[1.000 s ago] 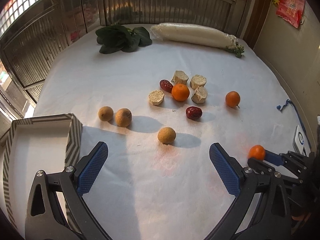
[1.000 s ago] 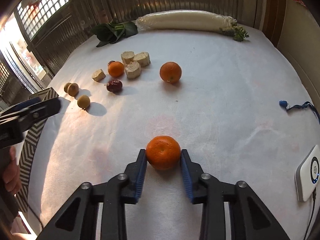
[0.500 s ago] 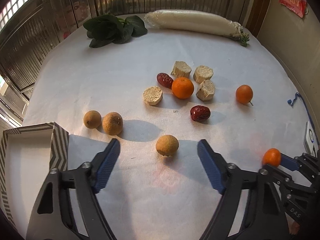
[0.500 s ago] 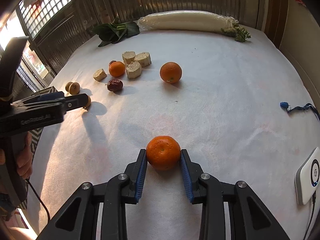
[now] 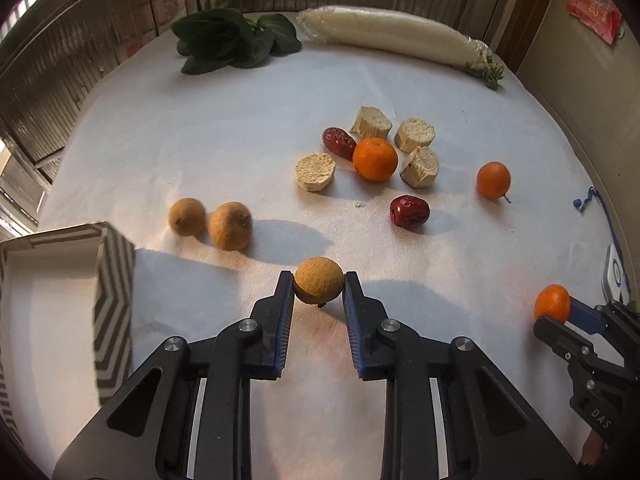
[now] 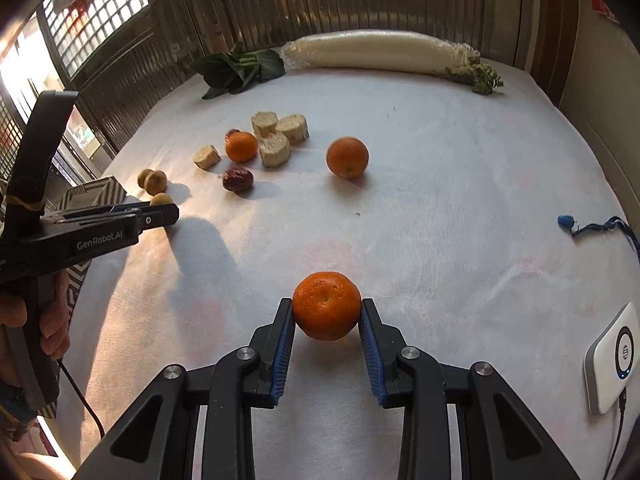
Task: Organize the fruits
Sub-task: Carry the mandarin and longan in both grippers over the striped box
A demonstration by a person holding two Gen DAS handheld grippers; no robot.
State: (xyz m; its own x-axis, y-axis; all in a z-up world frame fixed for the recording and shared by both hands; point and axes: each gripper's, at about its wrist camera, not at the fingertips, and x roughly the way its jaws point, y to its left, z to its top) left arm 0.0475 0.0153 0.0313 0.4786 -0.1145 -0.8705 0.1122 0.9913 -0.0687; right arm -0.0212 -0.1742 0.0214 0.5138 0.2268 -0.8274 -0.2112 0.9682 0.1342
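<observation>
1. Longan sat pinched between the left gripper pads, near centre on the white cloth; two more longans lay to its far left.
2. Tangerine was clamped in the right gripper, just above the cloth.
3. Risk – the round, hard-skinned longan was held only at the pad tips, so a quick lift toward the striped box at near left could squirt it out.
4. Orientation – both fruits were near-spherical, with no clear long axis; the longan's stem nub pointed down and toward the camera.
</observation>
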